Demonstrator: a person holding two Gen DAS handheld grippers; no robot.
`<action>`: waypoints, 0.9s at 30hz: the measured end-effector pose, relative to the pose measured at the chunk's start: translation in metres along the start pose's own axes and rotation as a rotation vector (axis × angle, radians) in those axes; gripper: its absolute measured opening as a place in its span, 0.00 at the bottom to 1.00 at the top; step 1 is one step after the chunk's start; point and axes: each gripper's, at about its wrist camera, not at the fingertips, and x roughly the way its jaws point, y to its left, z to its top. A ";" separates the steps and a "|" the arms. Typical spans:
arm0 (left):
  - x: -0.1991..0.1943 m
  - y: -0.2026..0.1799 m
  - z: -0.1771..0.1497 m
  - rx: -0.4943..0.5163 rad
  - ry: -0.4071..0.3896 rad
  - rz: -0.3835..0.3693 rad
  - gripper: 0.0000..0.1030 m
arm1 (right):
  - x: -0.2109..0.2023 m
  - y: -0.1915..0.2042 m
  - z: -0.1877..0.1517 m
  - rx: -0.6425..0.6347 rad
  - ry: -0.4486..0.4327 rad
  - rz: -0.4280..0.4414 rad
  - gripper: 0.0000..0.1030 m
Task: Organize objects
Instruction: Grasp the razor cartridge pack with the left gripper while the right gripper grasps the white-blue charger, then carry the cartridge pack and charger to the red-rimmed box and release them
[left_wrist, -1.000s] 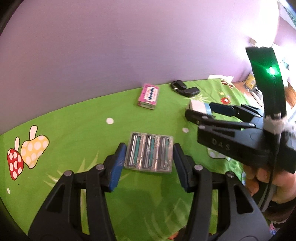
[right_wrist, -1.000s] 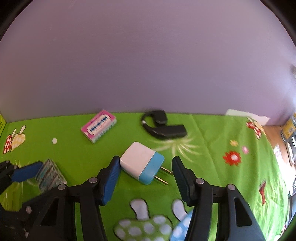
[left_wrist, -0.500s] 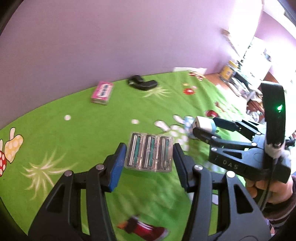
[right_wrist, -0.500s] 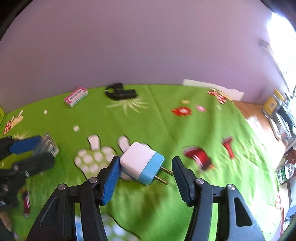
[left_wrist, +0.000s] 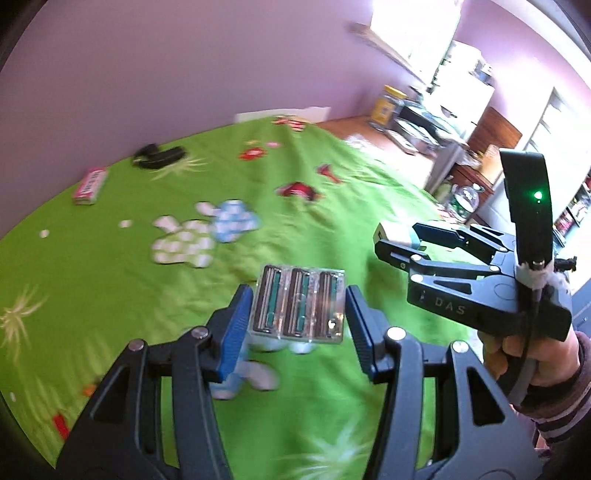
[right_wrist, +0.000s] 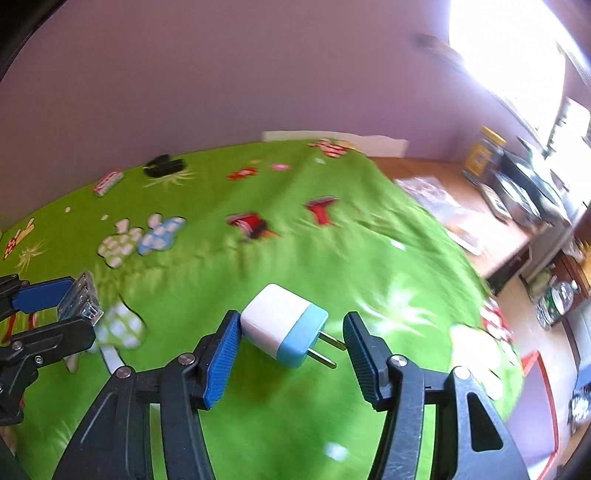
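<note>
Now, left claw (left_wrist: 299, 317): pinching blade pack (left_wrist: 300, 305) flat by its sides, lifted off the green cloth (left_wrist: 110, 295).
Right claw (right_wrist: 291, 343): gripping charger (right_wrist: 282, 324), prongs sideways, likewise aloft.
Purpose: probably carrying both to a new spot.
Left behind: pink box (left_wrist: 89, 185), black earpiece (left_wrist: 159, 157) by the wall.

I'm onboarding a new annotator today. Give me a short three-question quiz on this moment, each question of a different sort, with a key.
1. True or false: the left hand-held gripper holds a razor cartridge pack.
2. What does the right hand-held gripper carry? A) pink box B) charger plug C) black earpiece
3. Fill in: the pink box lies on the ____ cloth, near the wall.

Key: 1 true; 2 B, the white-and-blue charger plug; 3 green.
</note>
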 end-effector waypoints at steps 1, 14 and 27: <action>0.002 -0.010 0.000 0.012 0.001 -0.012 0.54 | -0.003 -0.008 -0.003 0.010 0.002 -0.007 0.56; 0.024 -0.135 -0.012 0.166 -0.011 -0.158 0.54 | -0.055 -0.121 -0.067 0.192 0.031 -0.154 0.56; 0.051 -0.231 -0.043 0.337 0.028 -0.247 0.54 | -0.071 -0.215 -0.140 0.377 0.111 -0.312 0.56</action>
